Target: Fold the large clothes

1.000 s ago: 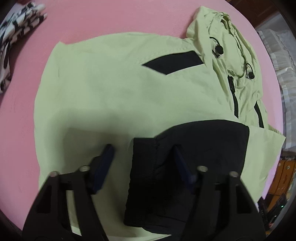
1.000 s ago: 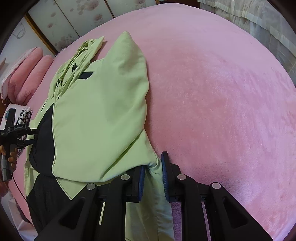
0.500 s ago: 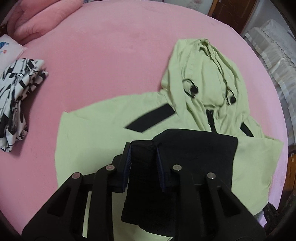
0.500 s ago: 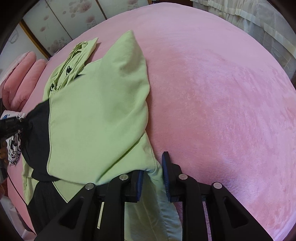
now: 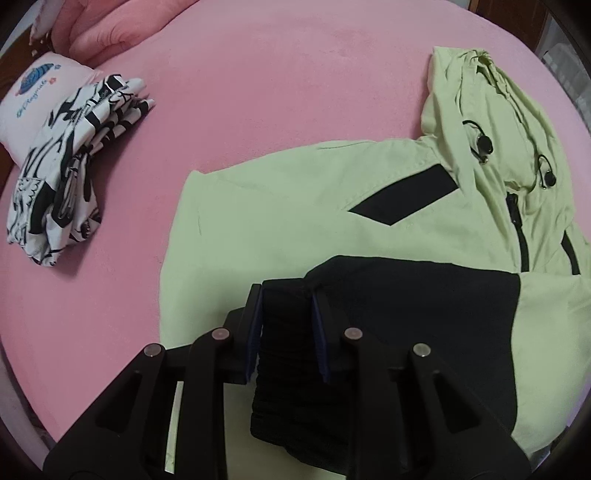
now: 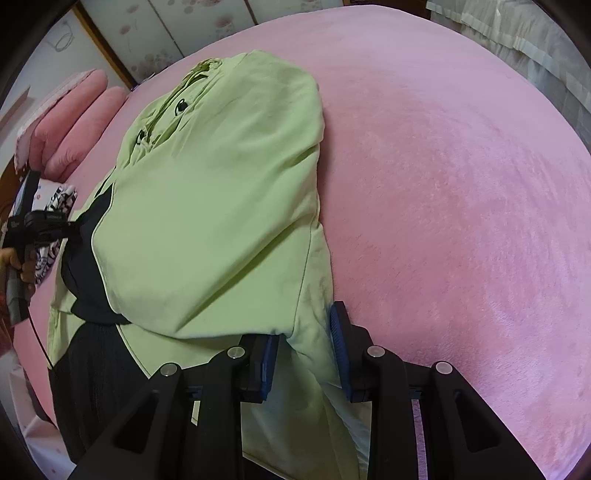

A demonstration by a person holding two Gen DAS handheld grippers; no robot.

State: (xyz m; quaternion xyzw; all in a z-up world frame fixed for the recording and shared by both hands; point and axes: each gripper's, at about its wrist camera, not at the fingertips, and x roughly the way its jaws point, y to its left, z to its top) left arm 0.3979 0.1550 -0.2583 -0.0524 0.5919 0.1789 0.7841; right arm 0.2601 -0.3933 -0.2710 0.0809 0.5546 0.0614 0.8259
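The left wrist view looks steeply down along the left claw point(image 5: 286, 328) from close above the near hem of the pale green and black hooded jacket point(image 5: 295, 206), facing the pink pillows point(image 5: 99, 33) at the head of the pink fleece-covered bed point(image 5: 258, 81). The right wrist view sits just as close over the right claw point(image 6: 303, 350), at the jacket's other side, facing the same way. Both share the jacket, the bed and the black-and-white patterned folded cloth point(image 5: 66, 177); the right view also catches the left claw at its left edge.
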